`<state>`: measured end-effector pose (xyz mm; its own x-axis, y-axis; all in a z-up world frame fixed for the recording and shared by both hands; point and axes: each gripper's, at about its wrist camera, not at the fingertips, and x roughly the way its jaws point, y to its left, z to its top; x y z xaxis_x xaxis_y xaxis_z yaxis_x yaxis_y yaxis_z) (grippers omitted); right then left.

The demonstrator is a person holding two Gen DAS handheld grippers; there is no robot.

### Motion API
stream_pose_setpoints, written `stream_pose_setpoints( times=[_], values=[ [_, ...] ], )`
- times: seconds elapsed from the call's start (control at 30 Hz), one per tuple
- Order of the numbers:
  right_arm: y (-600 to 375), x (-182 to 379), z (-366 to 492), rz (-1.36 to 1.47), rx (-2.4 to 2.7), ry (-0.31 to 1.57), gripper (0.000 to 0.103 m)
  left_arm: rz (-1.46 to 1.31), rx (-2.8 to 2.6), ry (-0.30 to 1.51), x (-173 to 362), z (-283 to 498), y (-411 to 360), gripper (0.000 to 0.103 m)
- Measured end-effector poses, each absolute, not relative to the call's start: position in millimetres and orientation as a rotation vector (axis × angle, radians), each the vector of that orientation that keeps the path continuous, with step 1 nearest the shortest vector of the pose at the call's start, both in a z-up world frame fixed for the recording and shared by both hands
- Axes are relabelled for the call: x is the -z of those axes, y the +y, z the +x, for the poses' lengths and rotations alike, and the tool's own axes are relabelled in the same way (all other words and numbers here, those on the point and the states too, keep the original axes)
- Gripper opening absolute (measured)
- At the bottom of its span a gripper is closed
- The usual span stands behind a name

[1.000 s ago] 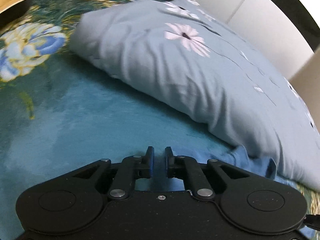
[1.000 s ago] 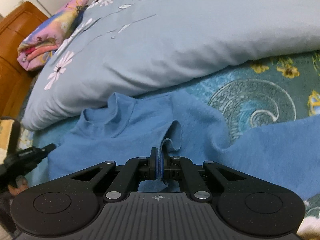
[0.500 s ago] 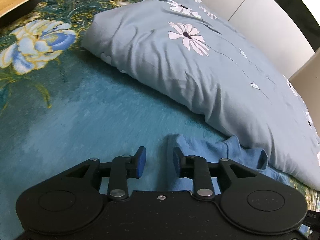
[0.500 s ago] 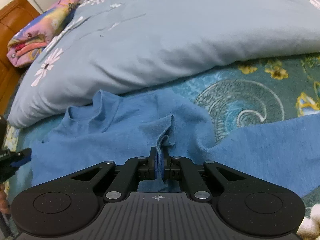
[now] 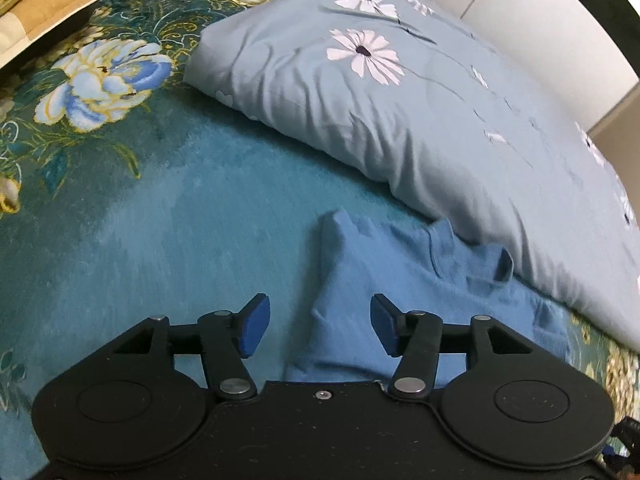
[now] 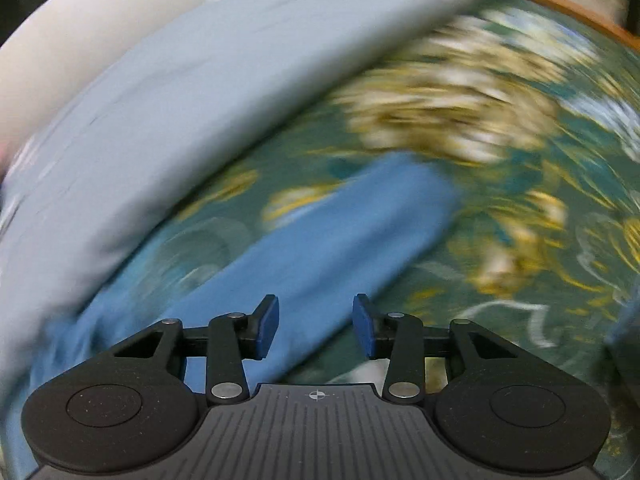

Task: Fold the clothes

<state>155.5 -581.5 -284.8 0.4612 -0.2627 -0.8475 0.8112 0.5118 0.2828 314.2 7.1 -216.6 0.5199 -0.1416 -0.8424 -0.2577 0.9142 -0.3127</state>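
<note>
The bed (image 5: 168,248), spread with a teal floral cover, carries a grey-blue daisy-print pillow (image 5: 400,120) along its far edge and, just beside the pillow's near edge, the blue garment (image 5: 384,292), which lies flat but rumpled at the collar, so folding looks barely begun, with most folds left. No container is in view. Left gripper (image 5: 316,328) and right gripper (image 6: 315,326) are both opening with nothing pinched, cloth only beneath them; the right view is blurred.

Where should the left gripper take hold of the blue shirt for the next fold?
Probably the shirt's left edge near the raised corner, approached from the bare bedspread side: the pillow crowds the collar. The left gripper's jaws are opening, empty.
</note>
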Motion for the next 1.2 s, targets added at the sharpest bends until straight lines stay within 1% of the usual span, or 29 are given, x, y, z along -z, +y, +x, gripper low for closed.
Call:
stream_pose_setpoints(
  times=[0.17, 0.3, 0.33, 0.37, 0.4, 0.43, 0.47, 0.57, 0.7, 0.8, 0.87, 1.0, 1.2],
  values=[
    [-624.0, 306.6, 142.3, 0.791, 0.840, 0.817, 0.037, -0.442, -0.092, 1.054, 220.4, 305.8, -9.2, 0.055],
    [-631.9, 309.7, 147.2, 0.757, 0.823, 0.793, 0.040, -0.449, -0.094, 1.063, 222.1, 301.0, -24.1, 0.055],
    [-633.1, 309.6, 148.4, 0.759, 0.810, 0.788, 0.038, -0.447, -0.088, 1.065, 221.9, 300.2, -27.8, 0.055],
    [-634.5, 309.4, 149.4, 0.764, 0.797, 0.783, 0.024, -0.445, -0.082, 1.066, 221.6, 299.4, -31.5, 0.055],
    [-635.8, 309.2, 150.3, 0.768, 0.784, 0.778, 0.017, -0.443, -0.077, 1.068, 221.3, 298.7, -34.9, 0.055],
    [-636.5, 308.5, 150.4, 0.771, 0.775, 0.775, 0.007, -0.442, -0.073, 1.070, 221.1, 298.2, -37.3, 0.056],
    [-636.9, 307.0, 149.4, 0.780, 0.764, 0.771, 0.004, -0.442, -0.068, 1.071, 220.8, 297.8, -39.4, 0.056],
    [-637.7, 293.3, 143.8, 0.803, 0.748, 0.732, 0.002, -0.449, -0.060, 1.073, 219.1, 297.5, -40.4, 0.056],
    [-636.2, 255.5, 138.0, 0.773, 0.739, 0.619, 0.002, -0.458, -0.052, 1.061, 213.1, 296.9, -34.5, 0.056],
    [-630.5, 217.9, 133.8, 0.744, 0.713, 0.508, 0.002, -0.472, -0.049, 1.053, 208.9, 295.8, -25.3, 0.058],
    [-623.9, 202.2, 135.4, 0.743, 0.666, 0.473, 0.002, -0.478, -0.044, 1.049, 207.6, 294.0, -18.1, 0.059],
    [-584.3, 184.4, 151.9, 0.657, 0.542, 0.478, 0.002, -0.496, -0.038, 1.045, 204.8, 288.7, -2.4, 0.059],
    [-497.2, 186.4, 195.5, 0.581, 0.290, 0.546, 0.002, -0.500, -0.027, 1.039, 200.9, 279.5, 26.9, 0.062]
  ],
)
